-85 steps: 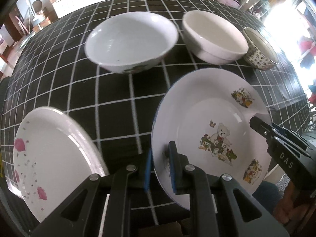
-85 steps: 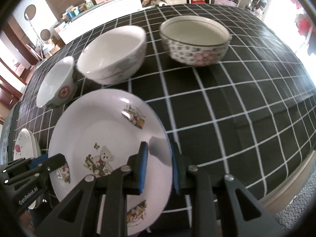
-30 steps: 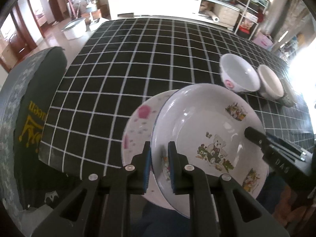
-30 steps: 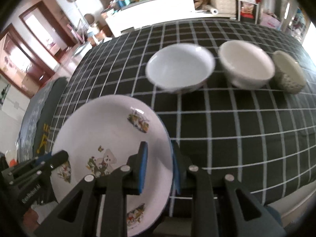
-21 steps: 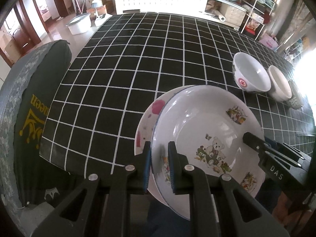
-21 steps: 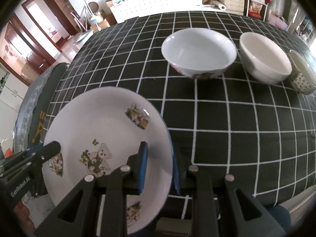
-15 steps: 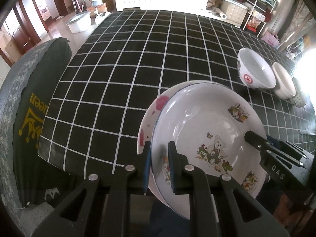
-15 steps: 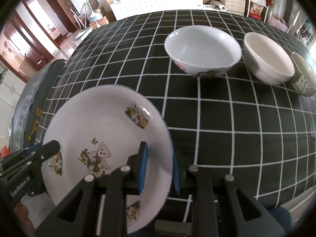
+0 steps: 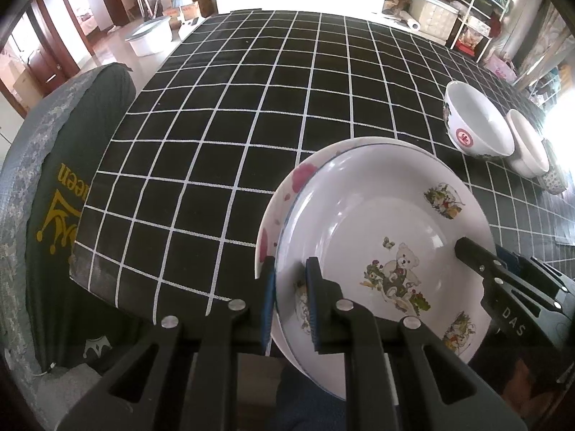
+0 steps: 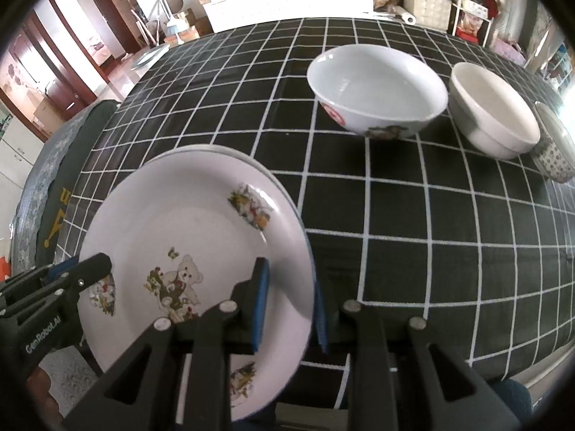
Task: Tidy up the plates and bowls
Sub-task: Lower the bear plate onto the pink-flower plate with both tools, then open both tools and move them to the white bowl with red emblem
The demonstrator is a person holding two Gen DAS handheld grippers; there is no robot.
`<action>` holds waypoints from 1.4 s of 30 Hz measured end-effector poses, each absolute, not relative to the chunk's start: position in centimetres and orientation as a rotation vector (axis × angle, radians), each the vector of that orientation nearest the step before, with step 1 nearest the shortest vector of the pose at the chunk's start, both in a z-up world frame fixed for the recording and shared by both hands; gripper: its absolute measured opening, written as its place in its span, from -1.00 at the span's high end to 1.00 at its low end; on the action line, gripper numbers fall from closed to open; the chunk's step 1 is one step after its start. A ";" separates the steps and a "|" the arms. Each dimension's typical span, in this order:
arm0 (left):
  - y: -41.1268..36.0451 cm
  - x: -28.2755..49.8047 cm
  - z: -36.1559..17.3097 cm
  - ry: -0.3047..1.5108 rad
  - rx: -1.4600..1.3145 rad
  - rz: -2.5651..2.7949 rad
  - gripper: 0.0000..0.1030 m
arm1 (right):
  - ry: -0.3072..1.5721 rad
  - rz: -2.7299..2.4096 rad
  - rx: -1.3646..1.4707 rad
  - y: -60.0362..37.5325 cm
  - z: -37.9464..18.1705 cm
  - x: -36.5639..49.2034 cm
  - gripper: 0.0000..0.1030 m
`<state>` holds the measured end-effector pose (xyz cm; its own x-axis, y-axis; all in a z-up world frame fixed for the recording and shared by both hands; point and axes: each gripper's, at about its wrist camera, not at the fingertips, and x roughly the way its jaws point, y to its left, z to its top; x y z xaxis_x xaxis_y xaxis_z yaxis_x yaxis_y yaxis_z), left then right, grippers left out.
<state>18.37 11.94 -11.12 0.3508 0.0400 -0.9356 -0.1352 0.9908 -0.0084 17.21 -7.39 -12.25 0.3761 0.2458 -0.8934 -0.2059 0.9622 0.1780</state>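
Near the front-left corner of the counter [image 9: 230, 115], draped in a black cloth with a white grid, a teddy-bear plate [image 9: 391, 237] is carried by two tools at once: the left hand-held gripper [image 9: 291, 298] is clenched on its near-left rim and the right hand-held gripper [image 10: 289, 305] grips the opposite rim. The plate sits over a pink-flowered plate [image 9: 287, 194] that peeks out beneath on the left; whether the two touch cannot be told. Three bowls [image 10: 377, 89] stand in a row toward the counter's right edge, well apart from the plates. Glazed and rigid, such a plate is likely slippery and breakable, so opposite rim holds, kept level, seem the safest purchase for setting it down gently.
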 end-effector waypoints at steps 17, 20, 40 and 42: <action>12.0 17.4 -9.0 1.160 -0.073 0.120 0.68 | 1.130 0.281 0.007 -8.0 -10.9 16.9 0.47; 11.6 17.3 -8.0 1.138 -0.063 0.112 0.68 | 1.129 0.280 0.022 -8.3 -10.6 16.8 0.47; 5.2 18.2 -4.2 1.073 -0.009 -0.009 0.60 | 0.994 0.185 0.079 -13.6 -5.0 16.5 0.47; 4.3 18.5 -4.0 1.072 -0.002 -0.021 0.60 | 0.988 0.176 0.085 -14.0 -4.7 16.6 0.47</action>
<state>18.49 4.33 -4.02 0.4784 -0.0176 -0.8779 0.0161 0.9998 -0.0113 16.61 -14.02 -4.73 0.5378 0.1862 -0.8222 -0.1088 0.9825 0.1513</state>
